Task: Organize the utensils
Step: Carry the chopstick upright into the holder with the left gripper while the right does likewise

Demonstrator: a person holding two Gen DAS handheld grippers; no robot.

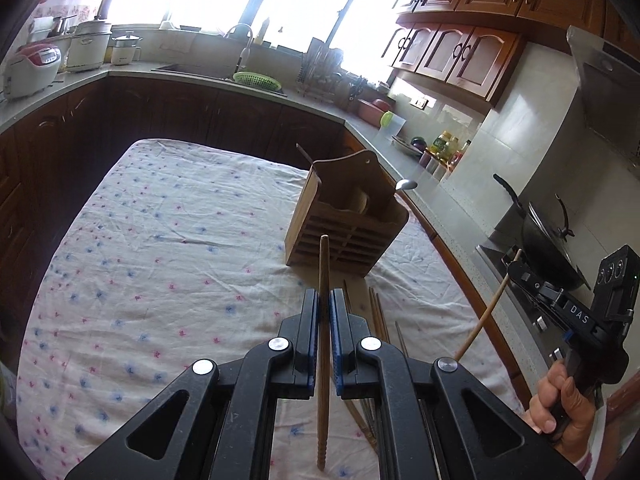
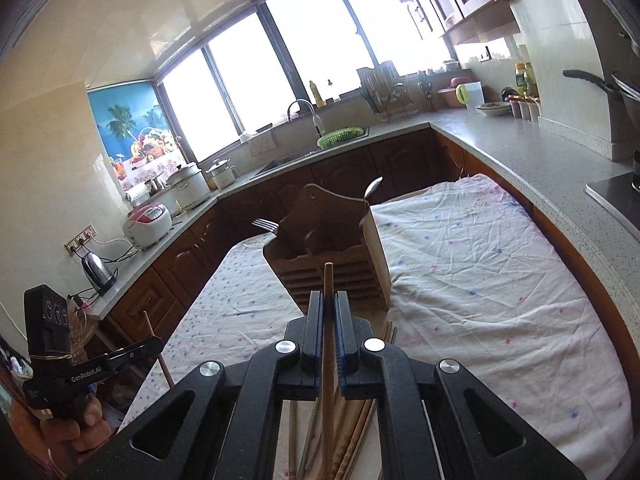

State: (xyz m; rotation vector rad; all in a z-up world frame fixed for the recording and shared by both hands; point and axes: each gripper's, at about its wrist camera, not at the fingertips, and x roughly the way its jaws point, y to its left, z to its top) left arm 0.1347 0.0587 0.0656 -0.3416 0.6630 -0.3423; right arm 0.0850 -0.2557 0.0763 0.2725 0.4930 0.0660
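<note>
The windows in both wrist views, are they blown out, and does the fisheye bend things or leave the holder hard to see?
Left wrist view: the windows are pure white glare, the counter edge bows, and the wooden holder stays sharp. Right wrist view: the same windows are washed out, the corners go dark, and the holder is clear but backlit.

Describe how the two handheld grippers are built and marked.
Both are black plastic with silver rivets and blue-edged finger pads. The left gripper reads "GenRobot.AI" along its side, the right gripper "DAS". Each carries a boxy black sensor block on top.
</note>
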